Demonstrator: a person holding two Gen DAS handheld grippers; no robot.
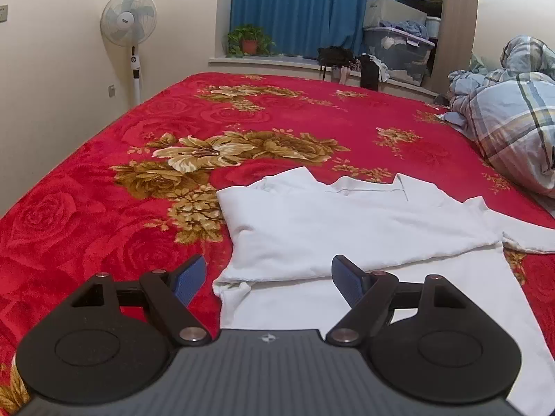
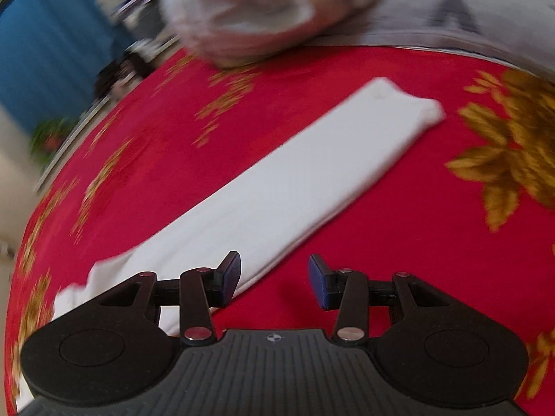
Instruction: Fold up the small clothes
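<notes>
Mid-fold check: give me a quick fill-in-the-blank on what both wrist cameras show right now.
1. The shirt being folded is ____ in colour.
2. It lies on a ____ floral blanket.
3. The left gripper fingers are ____, holding nothing.
4. The right gripper holds ____.

Missing words: white; red; open; nothing

You've got one white shirt (image 1: 347, 228), one bed (image 1: 104, 173), one fan (image 1: 128, 20), one potted plant (image 1: 249, 40), two storage bins (image 1: 399, 52).
</notes>
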